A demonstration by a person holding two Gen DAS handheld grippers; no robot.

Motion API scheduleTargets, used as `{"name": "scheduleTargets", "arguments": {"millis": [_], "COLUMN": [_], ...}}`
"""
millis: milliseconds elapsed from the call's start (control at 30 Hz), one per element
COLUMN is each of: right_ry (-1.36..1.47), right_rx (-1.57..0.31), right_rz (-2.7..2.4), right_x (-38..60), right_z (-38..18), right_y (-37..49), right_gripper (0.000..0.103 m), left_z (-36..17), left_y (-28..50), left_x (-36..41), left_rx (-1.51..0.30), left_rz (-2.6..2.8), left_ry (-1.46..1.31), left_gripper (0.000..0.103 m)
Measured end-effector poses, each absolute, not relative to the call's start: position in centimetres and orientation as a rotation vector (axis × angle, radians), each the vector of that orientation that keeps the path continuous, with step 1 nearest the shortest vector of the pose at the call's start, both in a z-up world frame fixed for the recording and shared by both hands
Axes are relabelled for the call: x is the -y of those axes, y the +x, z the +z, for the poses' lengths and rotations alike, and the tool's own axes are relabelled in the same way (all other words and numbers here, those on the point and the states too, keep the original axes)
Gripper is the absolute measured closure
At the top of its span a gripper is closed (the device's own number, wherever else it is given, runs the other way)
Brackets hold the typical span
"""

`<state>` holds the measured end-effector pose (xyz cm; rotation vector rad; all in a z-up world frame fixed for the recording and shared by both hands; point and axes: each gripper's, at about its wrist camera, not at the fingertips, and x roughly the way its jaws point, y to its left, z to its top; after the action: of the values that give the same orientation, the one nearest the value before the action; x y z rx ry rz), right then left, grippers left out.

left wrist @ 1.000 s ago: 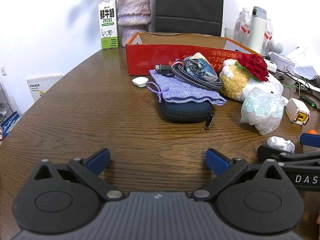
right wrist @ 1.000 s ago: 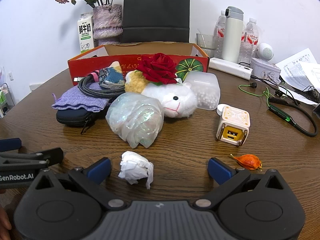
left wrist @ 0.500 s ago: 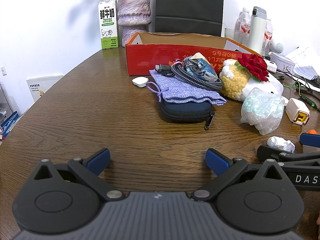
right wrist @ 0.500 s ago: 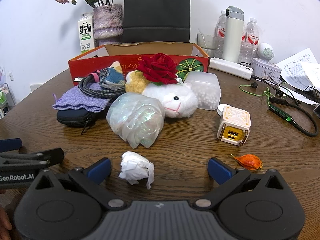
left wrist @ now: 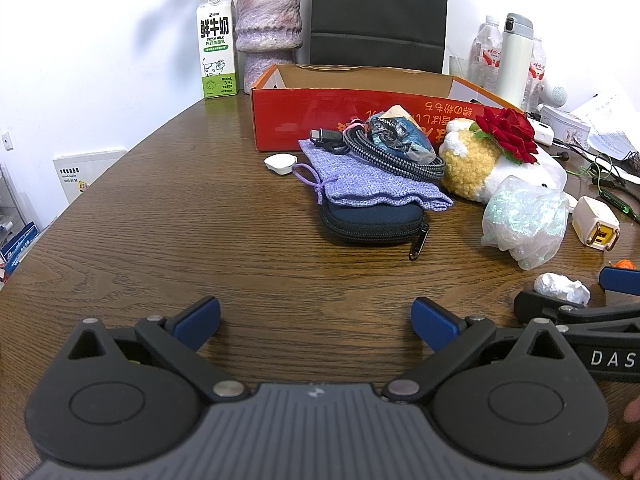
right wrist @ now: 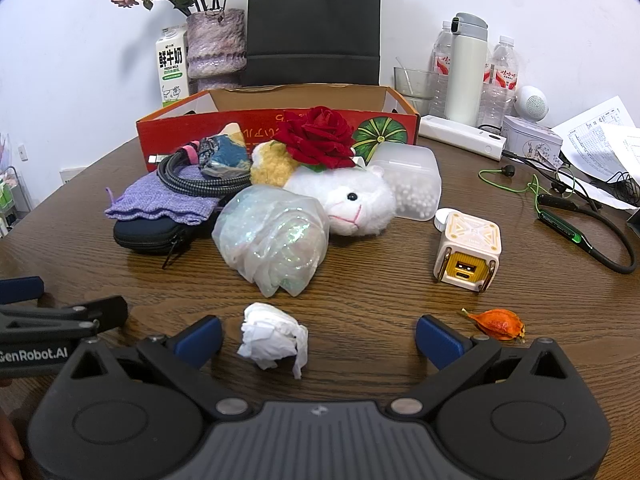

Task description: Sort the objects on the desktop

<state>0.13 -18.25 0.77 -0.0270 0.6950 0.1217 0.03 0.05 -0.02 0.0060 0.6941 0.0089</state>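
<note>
My right gripper [right wrist: 318, 338] is open and low over the table. A crumpled white tissue [right wrist: 274, 338] lies between its fingers, nearer the left one. An orange peel [right wrist: 498, 322] lies just right of the right finger. Ahead are a shiny plastic bag [right wrist: 272, 242], a white plush with a red rose [right wrist: 344, 196], a white and yellow charger cube [right wrist: 468, 250], a purple pouch [right wrist: 160, 200] on a dark zip case [right wrist: 150, 232], and a coiled cable [right wrist: 192, 178]. My left gripper [left wrist: 316, 318] is open and empty over bare wood. The red box [left wrist: 360, 108] stands behind the pile.
A milk carton [left wrist: 216, 46], a vase [left wrist: 268, 30] and a black chair [left wrist: 378, 12] stand at the back. Bottles, a white flask [right wrist: 466, 68], a power strip [right wrist: 460, 138], papers and a green earphone cable [right wrist: 560, 208] fill the right side. A small white case [left wrist: 280, 164] lies left of the pouch.
</note>
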Motion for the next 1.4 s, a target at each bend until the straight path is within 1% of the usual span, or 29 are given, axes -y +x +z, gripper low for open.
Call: {"name": "scheduleTargets", "arguments": {"millis": [500, 600, 633, 700, 800, 833, 867, 900, 933, 1033, 1167, 1200, 1233, 1267, 1300, 1333, 1400], "right_ry": [-0.042, 0.012, 0.012, -0.018, -0.079, -0.091, -0.102, -0.110, -0.110, -0.082, -0.025, -0.007, 0.013, 0.023, 0.032, 0.035, 0.044], "right_rx": [-0.701, -0.630, -0.605, -0.573, -0.567, -0.575, -0.584, -0.601, -0.612, -0.599, -0.570, -0.570, -0.570, -0.571, -0.568, -0.567, -0.562], "right_rz": [0.176, 0.186, 0.205, 0.236, 0.267, 0.279, 0.296, 0.308, 0.307, 0.296, 0.233, 0.224, 0.221, 0.216, 0.207, 0.207, 0.211], "right_x": [18.8, 20.3, 20.7, 20.6, 19.6, 19.2, 18.8, 18.5, 18.4, 19.5, 22.7, 23.6, 24.5, 25.1, 25.6, 26.0, 26.5], "right_z": [1.0, 1.9, 2.2, 2.9, 3.0, 2.8, 2.5, 2.2, 2.0, 1.7, 2.4, 2.5, 2.6, 2.6, 2.6, 2.5, 2.6], "right_y": [-0.5, -2.7, -3.3, -4.0, -3.7, -3.4, -3.1, -2.8, -2.7, -2.9, -3.8, -4.0, -4.3, -4.5, -4.8, -4.9, -5.2], "right_gripper": [0.000, 0.001, 0.003, 0.008, 0.022, 0.036, 0.056, 0.067, 0.082, 0.081, 0.081, 0.081, 0.081, 0.081, 0.081, 0.081, 0.081], "left_z": [0.0, 0.3, 0.6, 1.3, 2.5, 2.9, 3.3, 3.6, 3.8, 4.4, 3.9, 3.6, 3.2, 2.8, 2.3, 2.0, 2.0], "left_y": [-0.2, -1.3, -1.6, -2.3, -2.4, -2.3, -2.1, -1.9, -1.6, 0.0, 2.3, 2.7, 2.9, 3.0, 3.1, 2.9, 1.9], "left_x": [0.1, 0.1, 0.0, 0.0, 0.5, 0.8, 1.0, 1.2, 1.5, 3.2, 7.6, 8.6, 9.4, 9.9, 10.1, 9.8, 9.1], "left_rx": [-0.691, -0.657, -0.626, -0.568, -0.513, -0.502, -0.495, -0.488, -0.484, -0.498, -0.519, -0.524, -0.533, -0.545, -0.570, -0.589, -0.579], "left_rz": [0.002, -0.031, -0.044, -0.068, -0.106, -0.113, -0.120, -0.132, -0.152, -0.261, -0.333, -0.337, -0.332, -0.317, -0.315, -0.321, -0.315], "left_ry": [0.017, 0.029, 0.019, 0.005, 0.006, 0.006, 0.004, -0.003, -0.017, -0.087, -0.023, 0.008, 0.031, 0.036, 0.017, -0.017, -0.067], "left_gripper": [0.000, 0.000, 0.000, 0.000, 0.000, 0.000, 0.000, 0.000, 0.000, 0.000, 0.001, 0.004, 0.020, 0.043, 0.054, 0.063, 0.071]}}
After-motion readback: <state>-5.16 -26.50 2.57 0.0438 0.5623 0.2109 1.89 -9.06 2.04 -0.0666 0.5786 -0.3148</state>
